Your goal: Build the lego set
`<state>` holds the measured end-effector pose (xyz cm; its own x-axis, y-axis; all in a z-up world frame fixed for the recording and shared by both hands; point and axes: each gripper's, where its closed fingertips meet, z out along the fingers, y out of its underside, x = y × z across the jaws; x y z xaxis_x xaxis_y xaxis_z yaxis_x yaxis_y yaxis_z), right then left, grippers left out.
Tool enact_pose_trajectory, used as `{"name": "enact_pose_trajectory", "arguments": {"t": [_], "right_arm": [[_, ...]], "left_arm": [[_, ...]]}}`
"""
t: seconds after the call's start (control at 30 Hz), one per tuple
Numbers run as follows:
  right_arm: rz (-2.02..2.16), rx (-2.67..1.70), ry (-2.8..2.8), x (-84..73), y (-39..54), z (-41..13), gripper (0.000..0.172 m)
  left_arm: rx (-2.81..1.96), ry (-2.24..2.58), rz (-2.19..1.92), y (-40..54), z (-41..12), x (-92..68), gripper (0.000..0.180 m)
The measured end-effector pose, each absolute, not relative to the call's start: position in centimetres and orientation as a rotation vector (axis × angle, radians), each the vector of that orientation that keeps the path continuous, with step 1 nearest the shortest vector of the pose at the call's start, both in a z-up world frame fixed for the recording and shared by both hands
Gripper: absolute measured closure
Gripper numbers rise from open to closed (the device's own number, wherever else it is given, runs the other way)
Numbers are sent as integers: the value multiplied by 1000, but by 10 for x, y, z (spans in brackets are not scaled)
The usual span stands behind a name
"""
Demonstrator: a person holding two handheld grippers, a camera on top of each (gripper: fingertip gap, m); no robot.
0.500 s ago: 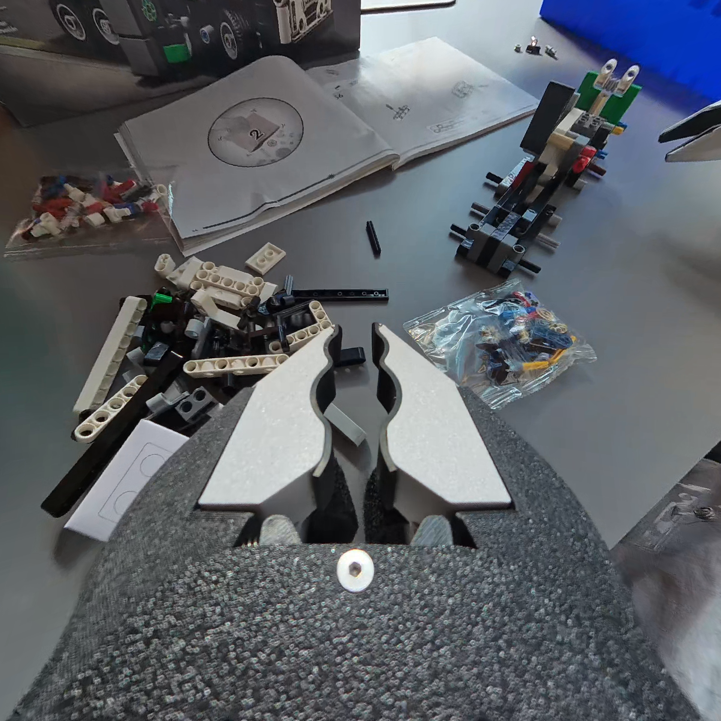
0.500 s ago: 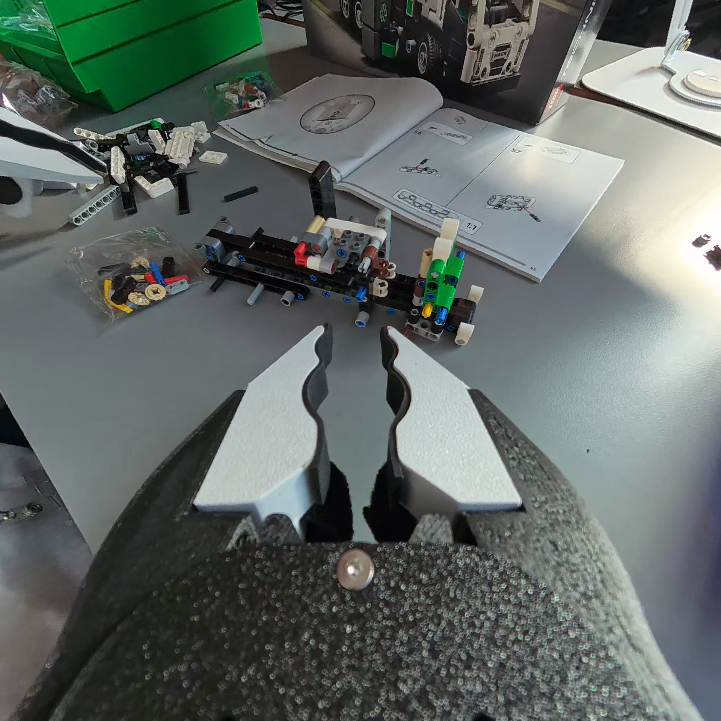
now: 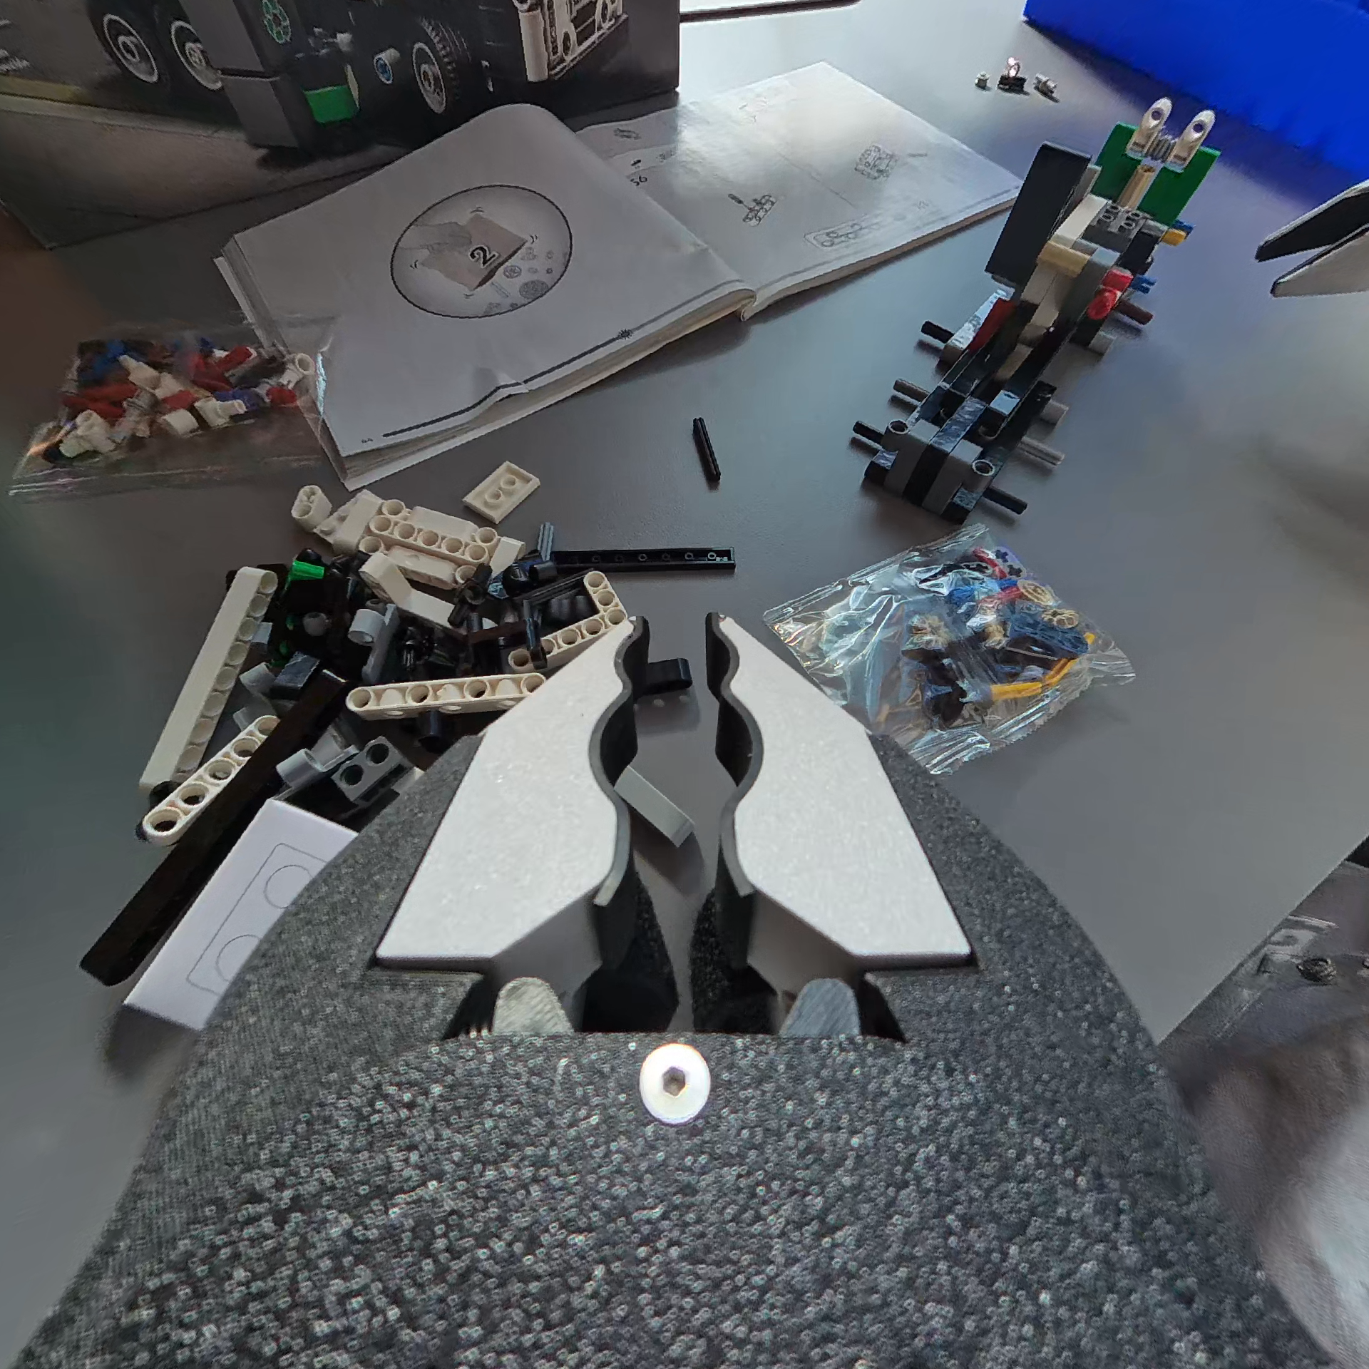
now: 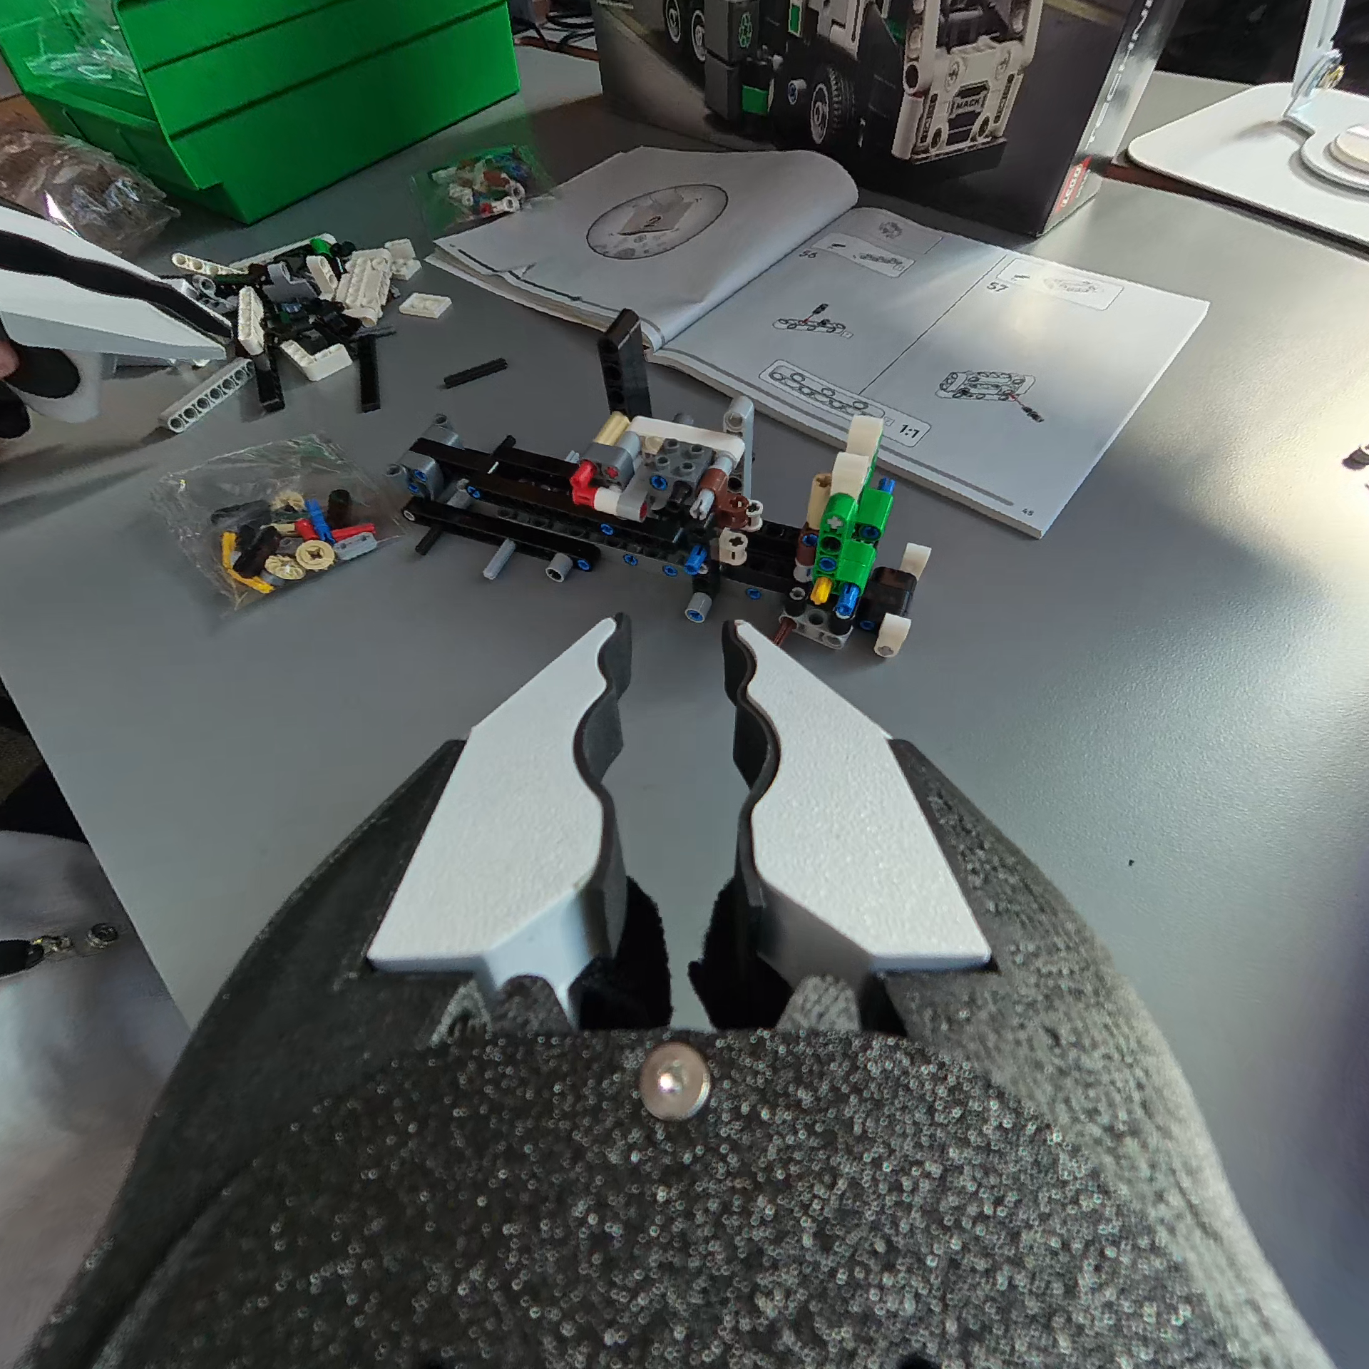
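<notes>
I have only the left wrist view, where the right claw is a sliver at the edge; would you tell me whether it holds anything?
Observer: No. The right claw is open, with only bare table between its fingers.
Operator: Thank you. What lies nearest to it?
Observer: The model. Its grey pin sits just beyond the fingertips, apart from them.
Operator: Is there anything beyond the loose pile that I miss?
Observer: Yes, a green bin stands behind the pile.
</notes>
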<state>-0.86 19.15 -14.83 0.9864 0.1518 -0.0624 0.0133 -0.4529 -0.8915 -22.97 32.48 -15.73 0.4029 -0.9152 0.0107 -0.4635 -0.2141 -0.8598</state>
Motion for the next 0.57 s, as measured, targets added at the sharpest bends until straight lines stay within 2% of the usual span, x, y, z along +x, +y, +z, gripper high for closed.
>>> {"name": "enact_pose_trajectory", "arguments": {"t": [0.2,0.43,0.57], "right_arm": [[146,-2048,-131,-10,192,-150,148],[181,-2046,-96,-7,192,-150,148],[195,-2047,-77,-5,192,-150,148]], "left_arm": [[-1627,1044,-730,326,-120,-248,172],[-1770,989,-413,361,-147,-318,168],[-1885,979,-397,366,-163,-336,147]]}}
